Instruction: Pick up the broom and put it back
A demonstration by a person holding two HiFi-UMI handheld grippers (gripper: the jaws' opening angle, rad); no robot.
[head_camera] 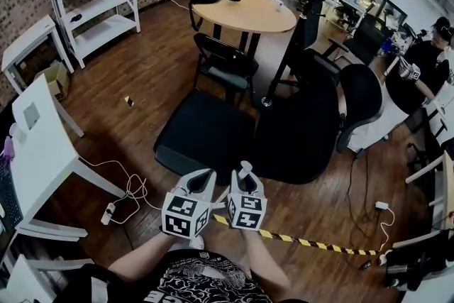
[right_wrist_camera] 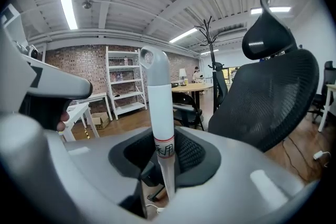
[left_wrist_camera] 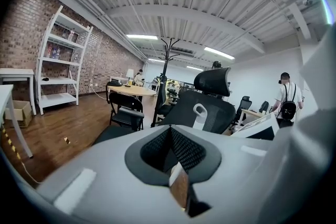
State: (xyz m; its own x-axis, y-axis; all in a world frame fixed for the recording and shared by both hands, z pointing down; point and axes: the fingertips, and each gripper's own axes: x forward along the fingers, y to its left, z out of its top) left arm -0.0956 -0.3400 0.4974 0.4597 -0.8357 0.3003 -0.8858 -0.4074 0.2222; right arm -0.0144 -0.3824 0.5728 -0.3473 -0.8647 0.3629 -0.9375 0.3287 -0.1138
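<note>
The broom shows only as its white handle (right_wrist_camera: 159, 113), with a grey loop at the top and a label low on it; the brush end is hidden. My right gripper (right_wrist_camera: 163, 168) is shut on this handle and holds it upright. In the head view the handle's top (head_camera: 245, 168) pokes up from the right gripper (head_camera: 245, 181), low in the middle. Close beside it on the left is my left gripper (head_camera: 201, 182). Its jaws meet with nothing between them (left_wrist_camera: 169, 150). In the left gripper view the handle's loop (left_wrist_camera: 199, 115) stands just ahead to the right.
A black mesh office chair (head_camera: 305, 124) stands right ahead, with a black folding chair (head_camera: 225, 64), a round wooden table (head_camera: 245, 10) and a coat stand (head_camera: 305, 18) behind. A white desk (head_camera: 42, 145) and cables (head_camera: 117, 208) lie left. Yellow-black tape (head_camera: 305, 243) crosses the floor.
</note>
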